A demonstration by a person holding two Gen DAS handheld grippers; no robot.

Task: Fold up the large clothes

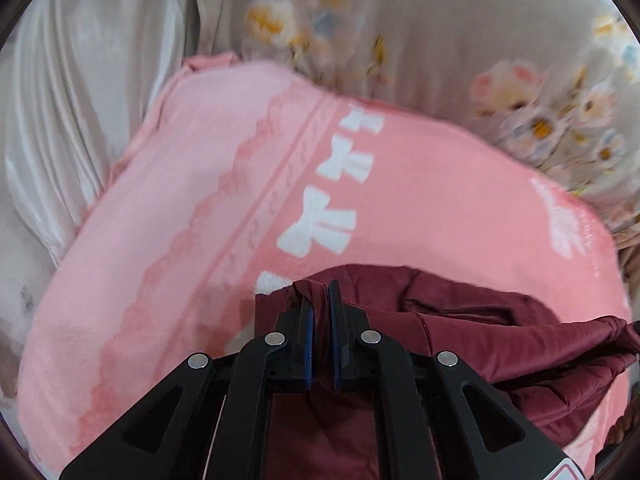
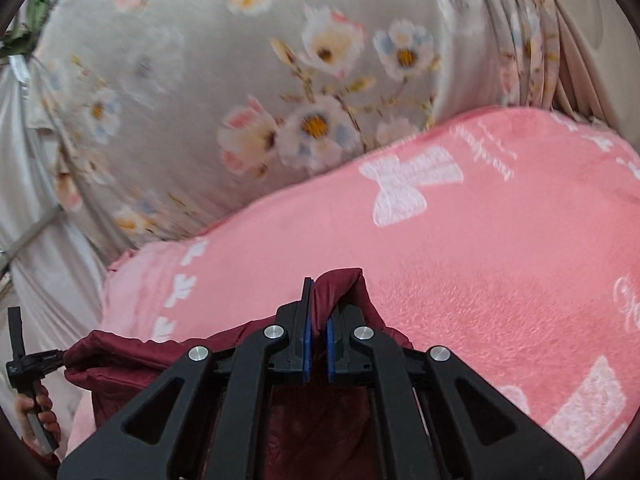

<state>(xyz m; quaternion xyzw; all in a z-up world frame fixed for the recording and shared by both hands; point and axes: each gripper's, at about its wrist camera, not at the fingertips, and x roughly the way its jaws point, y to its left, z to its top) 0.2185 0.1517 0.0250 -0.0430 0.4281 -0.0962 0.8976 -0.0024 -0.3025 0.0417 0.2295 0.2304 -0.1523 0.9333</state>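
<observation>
**Both grippers holding a dark red jacket over the pink blanket**

The left gripper [image 1: 320, 296] is pinching a bunched corner of the dark red jacket [image 1: 500, 332], its jaws nearly together with cloth wedged between the blue pads [image 1: 307, 336]. Most of the jacket is trailing off to the right of that grip, sagging in loose folds just above the pink blanket [image 1: 192, 200], which is serving as the folding surface. Beyond the blanket, a floral sheet [image 1: 440, 32] is lying along its far edge.

The right gripper [image 2: 318, 300] is likewise clamping a peak of jacket cloth, jaws narrow, near the middle of the blanket. From the right wrist view, the jacket's edge is stretching toward the blanket's left side.

The step in hand looks like carrying the held edge across. It would go best with both grips kept level and the edge between them drawn taut, so the slippery padded cloth is laid down flat rather than slumping into creases.
</observation>
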